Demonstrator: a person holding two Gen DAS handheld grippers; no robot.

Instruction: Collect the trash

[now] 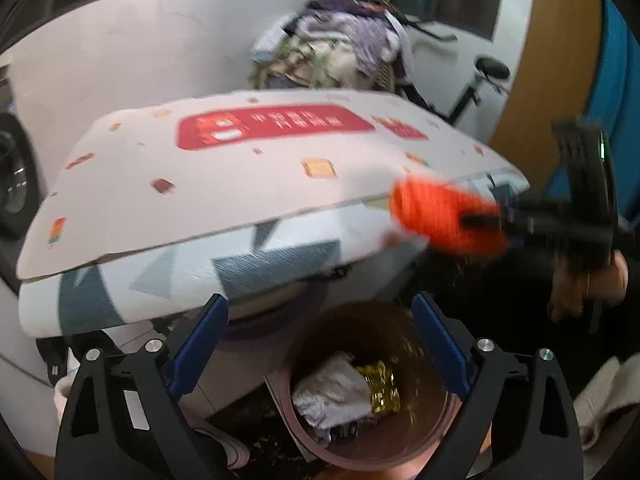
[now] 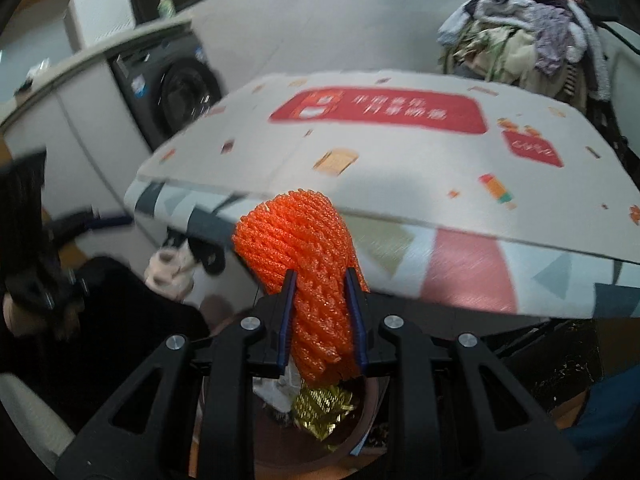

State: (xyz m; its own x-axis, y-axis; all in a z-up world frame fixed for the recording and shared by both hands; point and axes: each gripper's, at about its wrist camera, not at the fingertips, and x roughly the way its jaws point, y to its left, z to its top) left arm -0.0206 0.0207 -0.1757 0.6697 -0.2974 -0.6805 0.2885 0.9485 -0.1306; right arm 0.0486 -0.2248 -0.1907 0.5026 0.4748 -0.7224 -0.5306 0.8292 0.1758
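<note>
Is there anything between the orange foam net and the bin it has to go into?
Nothing visible. The right gripper holds the orange foam net above the open bin, which holds only a crumpled tissue and gold wrapper.

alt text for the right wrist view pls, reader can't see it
The right gripper is shut on an orange foam net, held above a brown trash bin that already contains gold foil. Behind is a table with a patterned cover, a washing machine at left and a pile of clothes at right.
</note>
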